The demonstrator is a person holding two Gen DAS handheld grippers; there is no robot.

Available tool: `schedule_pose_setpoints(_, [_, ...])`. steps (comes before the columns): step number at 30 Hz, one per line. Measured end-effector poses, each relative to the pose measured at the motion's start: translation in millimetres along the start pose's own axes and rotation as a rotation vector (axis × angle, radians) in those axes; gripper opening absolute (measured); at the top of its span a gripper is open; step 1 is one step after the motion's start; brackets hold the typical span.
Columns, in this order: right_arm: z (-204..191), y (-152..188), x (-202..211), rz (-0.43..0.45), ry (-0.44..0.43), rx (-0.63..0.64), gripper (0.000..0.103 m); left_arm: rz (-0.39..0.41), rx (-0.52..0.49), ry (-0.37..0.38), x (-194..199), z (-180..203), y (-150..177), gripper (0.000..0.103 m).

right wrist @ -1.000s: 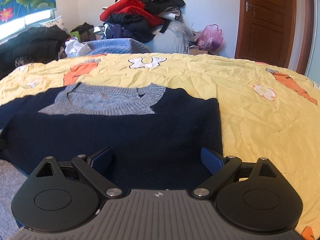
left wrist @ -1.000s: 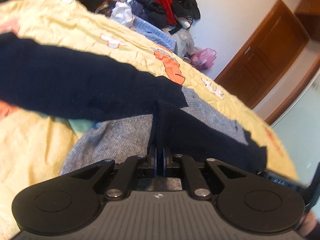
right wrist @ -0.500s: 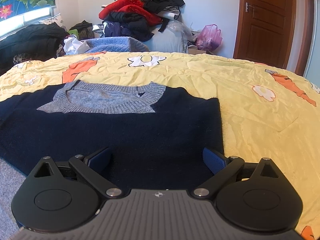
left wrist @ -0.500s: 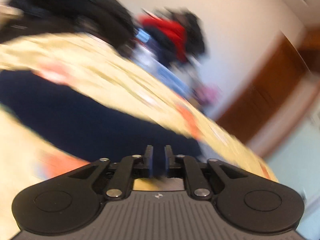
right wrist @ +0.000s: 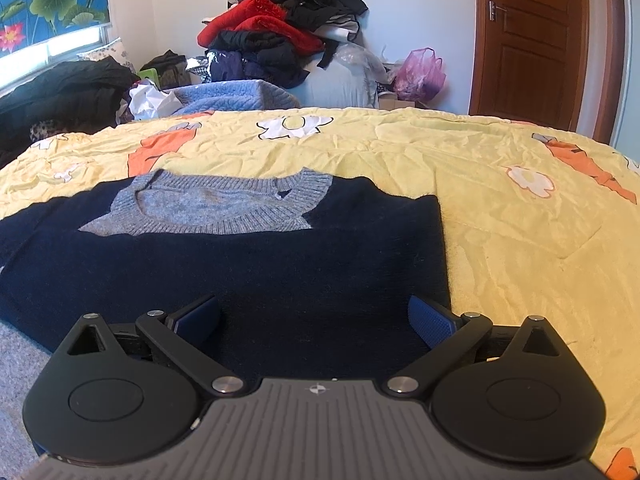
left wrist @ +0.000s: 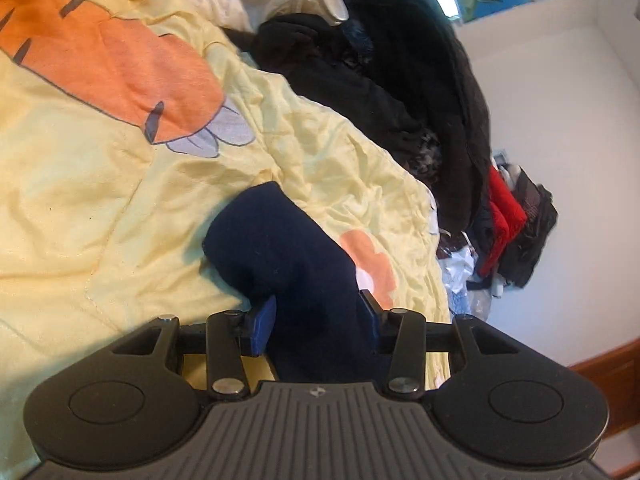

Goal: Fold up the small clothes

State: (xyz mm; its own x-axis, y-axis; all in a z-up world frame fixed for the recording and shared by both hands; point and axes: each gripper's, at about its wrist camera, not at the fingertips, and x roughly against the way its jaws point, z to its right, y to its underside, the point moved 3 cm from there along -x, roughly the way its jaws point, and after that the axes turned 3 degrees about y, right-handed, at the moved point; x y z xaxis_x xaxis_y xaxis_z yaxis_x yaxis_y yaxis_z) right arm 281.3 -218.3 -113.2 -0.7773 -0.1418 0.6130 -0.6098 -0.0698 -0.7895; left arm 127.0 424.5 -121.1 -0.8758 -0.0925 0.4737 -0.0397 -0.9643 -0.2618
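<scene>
A navy sweater (right wrist: 240,272) with a grey collar (right wrist: 216,208) lies flat on the yellow bedspread (right wrist: 500,240), one side folded inward. My right gripper (right wrist: 314,320) hovers low over its near navy part, open wide, nothing between the pads. In the left wrist view a navy sleeve (left wrist: 280,248) stretches out over the bedspread (left wrist: 80,200) toward a carrot print. My left gripper (left wrist: 318,320) straddles the sleeve's near end. Its jaws are opening, with the cloth still lying between the blue pads.
A heap of red and black clothes (right wrist: 280,40) stands behind the bed, with a pink bag (right wrist: 420,72) and a wooden door (right wrist: 528,40) to its right. Dark garments (left wrist: 380,80) pile along the bed's edge beyond the sleeve. A blue knit (right wrist: 236,96) lies at the far edge.
The left gripper swept sideways and rolled, going from shut on navy cloth over the sweater's body to parted jaws around the laid-out sleeve. The right gripper kept still.
</scene>
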Motion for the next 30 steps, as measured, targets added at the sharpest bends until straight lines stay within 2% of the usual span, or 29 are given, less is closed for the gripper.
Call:
schedule_pose_setpoints(3, [0.7, -0.3, -0.4, 0.001, -0.014, -0.009, 0.103, 0.024, -0.011, -0.018, 8.9, 4.9, 2.2, 0.043])
schedule_pose_setpoints(6, [2.5, 0.0, 1.4, 0.008, -0.016, -0.025, 0.102, 0.051, -0.059, -0.078, 23.7, 6.0, 5.1, 0.045])
schedule_pose_setpoints(8, [-0.7, 0.0, 0.0, 0.001, -0.001, -0.003, 0.103, 0.071, -0.050, -0.117, 28.8, 1.8, -0.4, 0.047])
schedule_pose_setpoints(10, [-0.4, 0.3, 0.3, 0.001, -0.002, -0.003, 0.103, 0.066, -0.012, -0.117, 25.9, -4.4, -9.1, 0.048])
schedule_pose_setpoints(12, [1.3, 0.3, 1.0, 0.004, -0.009, -0.012, 0.103, 0.025, 0.007, -0.135, 11.6, -9.9, -12.6, 0.048])
schedule_pose_setpoints(15, [4.2, 0.3, 2.0, 0.010, -0.024, -0.029, 0.103, 0.033, -0.076, -0.178, -4.6, -1.7, -9.2, 0.047])
schedule_pose_setpoints(16, [4.8, 0.2, 2.4, 0.012, -0.028, -0.034, 0.103, 0.040, -0.099, -0.201, -8.5, 1.4, -8.2, 0.036])
schedule_pose_setpoints(17, [5.2, 0.3, 2.9, 0.013, -0.030, -0.038, 0.103, 0.046, -0.123, -0.223, -11.5, 4.1, -7.1, 0.016])
schedule_pose_setpoints(21, [6.1, 0.0, 3.3, 0.014, -0.036, -0.042, 0.103, 0.077, -0.255, -0.260, -9.3, 29.1, 2.1, 0.009])
schedule_pose_setpoints(24, [7.2, 0.0, 3.9, 0.017, -0.041, -0.051, 0.103, 0.112, -0.377, -0.200, 0.8, 68.2, 24.2, 0.008])
schedule_pose_setpoints(26, [7.3, -0.1, 3.8, 0.015, -0.038, -0.045, 0.103, 0.104, -0.463, -0.126, 2.9, 102.7, 52.5, 0.008])
schedule_pose_setpoints(30, [8.9, -0.1, 5.2, 0.021, -0.052, -0.064, 0.103, 0.009, -0.653, 0.088, 0.8, 170.1, 150.3, 0.008])
